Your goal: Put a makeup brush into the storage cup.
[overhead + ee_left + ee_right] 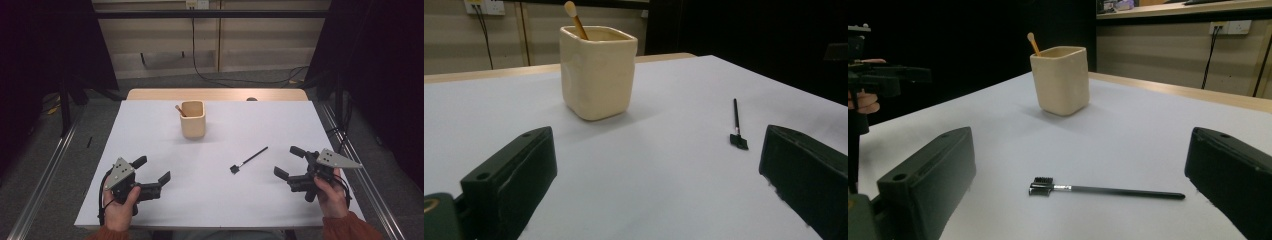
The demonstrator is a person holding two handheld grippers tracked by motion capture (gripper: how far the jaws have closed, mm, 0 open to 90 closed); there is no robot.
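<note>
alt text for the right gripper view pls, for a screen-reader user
A thin black brush with a small bristled head lies flat on the white table, between the two open black jaws of the right gripper. Behind it stands a cream, square-sided ceramic cup holding a wooden stick; the left gripper shows at the left edge.

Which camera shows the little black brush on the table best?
The right gripper view: the brush lies close, between the open jaws, bristles and handle sharp. The high view shows it small, nearer the right gripper. The left gripper view shows it far, end-on.
</note>
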